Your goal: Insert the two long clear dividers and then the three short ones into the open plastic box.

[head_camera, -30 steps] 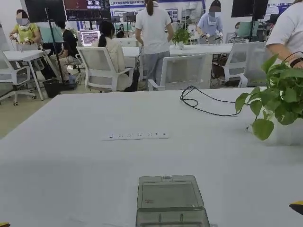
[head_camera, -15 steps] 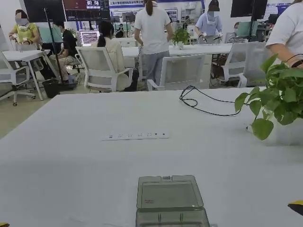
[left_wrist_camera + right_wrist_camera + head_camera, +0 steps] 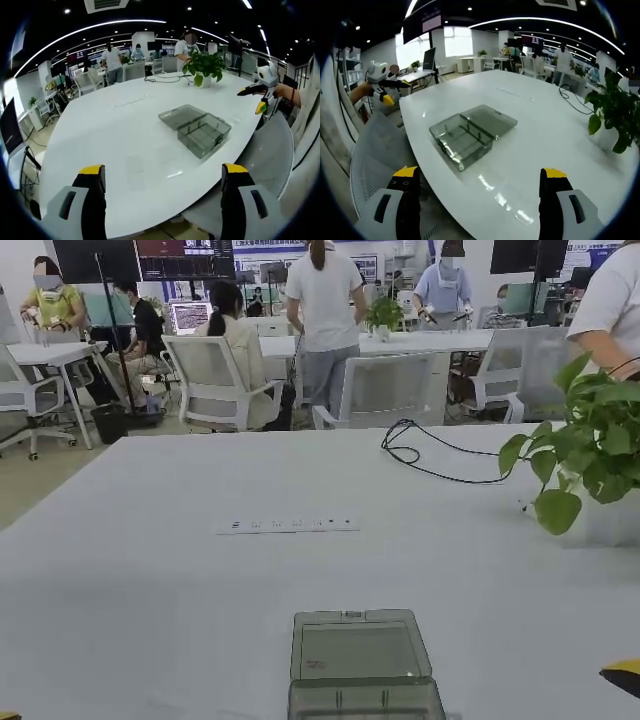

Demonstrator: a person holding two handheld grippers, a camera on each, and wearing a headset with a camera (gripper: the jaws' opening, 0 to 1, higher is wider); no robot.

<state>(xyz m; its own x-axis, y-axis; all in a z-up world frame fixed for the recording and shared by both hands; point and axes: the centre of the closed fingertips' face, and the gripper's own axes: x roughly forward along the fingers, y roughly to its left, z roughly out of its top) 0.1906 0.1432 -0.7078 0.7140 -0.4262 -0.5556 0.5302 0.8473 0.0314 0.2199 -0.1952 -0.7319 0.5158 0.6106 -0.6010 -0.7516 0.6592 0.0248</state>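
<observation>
Lying crosswise, plastic box point(image 3: 365, 700) spreads lid point(image 3: 360, 648) away.

white glossy table point(image 3: 100, 130): ahead of left gripper point(image 3: 161, 170) | green leafy potted plant point(image 3: 205, 65): far ahead across it | black looped cable point(image 3: 402, 454): beside plant | flat white power strip point(image 3: 288, 526): mid-table, well ahead of right gripper point(image 3: 479, 172)
</observation>
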